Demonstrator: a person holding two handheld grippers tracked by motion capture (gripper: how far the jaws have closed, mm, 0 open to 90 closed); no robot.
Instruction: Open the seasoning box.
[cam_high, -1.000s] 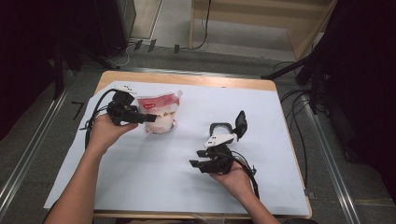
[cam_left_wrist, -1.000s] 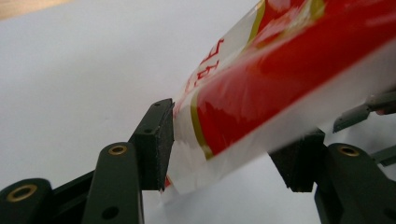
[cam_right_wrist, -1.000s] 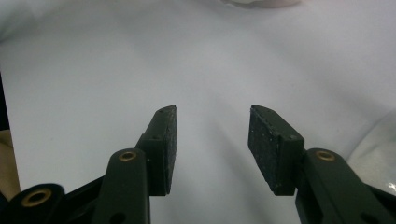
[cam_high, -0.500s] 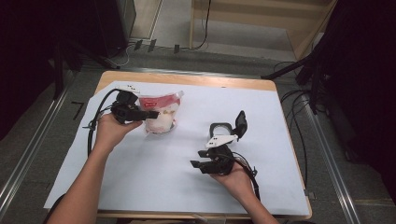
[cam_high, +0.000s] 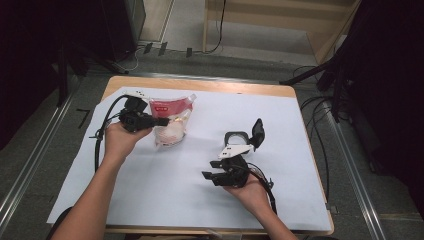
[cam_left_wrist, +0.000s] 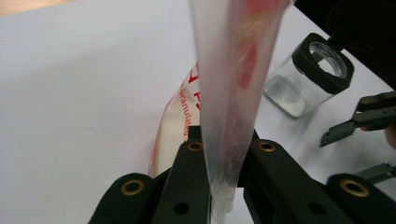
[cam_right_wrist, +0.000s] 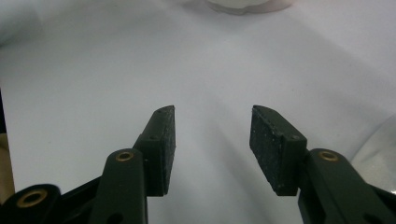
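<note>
A red-and-white pouch (cam_high: 171, 125) of white granules stands at the back left of the white sheet. My left gripper (cam_high: 161, 121) comes at it from the left. Its jaws have just been closing and now pinch the pouch's side edge (cam_left_wrist: 233, 70), shut on it (cam_left_wrist: 224, 144). A small glass jar (cam_high: 237, 138) with a black collar and a flipped-up black lid (cam_high: 257, 131) stands at mid table, and it also shows in the left gripper view (cam_left_wrist: 313, 74). My right gripper (cam_high: 214, 170) rests in front of the jar, pointing left, open (cam_right_wrist: 212, 135) with nothing between its pads (cam_right_wrist: 163, 140).
White paper (cam_high: 300, 125) covers most of the wooden table (cam_high: 200, 84). A black cable (cam_high: 102, 125) loops from the left gripper near the table's left edge. Bare paper lies between pouch and jar and along the front. Cables run on the floor at the right.
The left gripper's jaws have closed on the pouch's edge, and the pouch has been drawn up more upright. The right gripper and the jar have kept still.
</note>
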